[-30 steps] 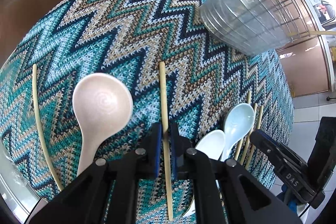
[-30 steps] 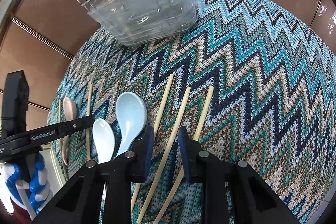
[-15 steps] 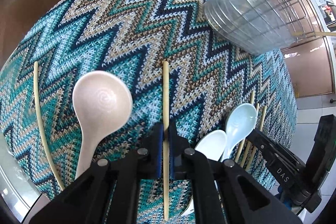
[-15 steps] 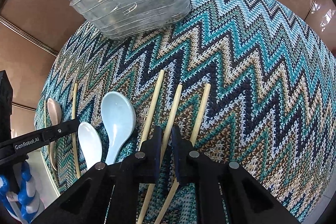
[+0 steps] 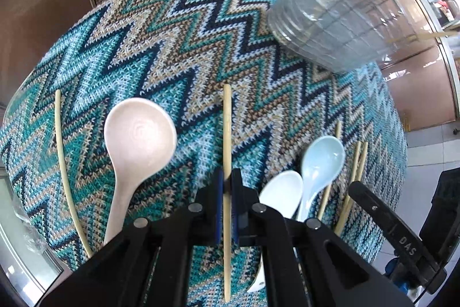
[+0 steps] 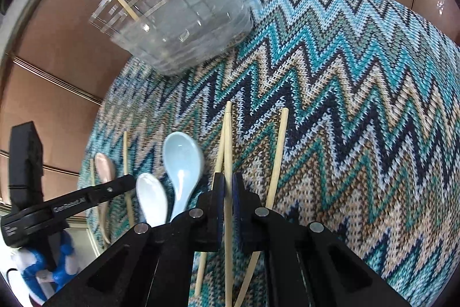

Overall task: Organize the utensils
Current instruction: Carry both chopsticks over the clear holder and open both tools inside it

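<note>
Since a second ago our right gripper [image 6: 227, 186] has been closing its jaws, and the middle chopstick [image 6: 228, 151] of the three pale bamboo sticks before it now sits pinched between them, crossing its left neighbour [image 6: 219, 160], where earlier all three lay fanned apart; our left gripper [image 5: 227, 183] had already come together on its own stick.

From the left wrist, we see the jaws clamped on a long pale bamboo chopstick [image 5: 227, 134] lying near the front edge of the zigzag-knit teal and tan cloth [image 5: 178, 48]; a pale pink plastic spoon [image 5: 138, 140] lies to its left, and a white ceramic spoon [image 5: 281, 189] and a light blue ceramic spoon [image 5: 322, 160] to its right; the clear ribbed plastic utensil holder [image 5: 333, 28] stands at the far right corner, two sticks already in it.

From the right wrist, the third chopstick [image 6: 277, 154] lies free just right of our closed jaws; the holder [image 6: 184, 30] stands at the far left edge.

We judge these sticks light, stiff and smooth, so liable to pivot or slip in a narrow pinch; we hold both low on the shaft, so the long free end may swing when lifted; the ceramic spoons look heavier and chippable, best taken at the handle.
</note>
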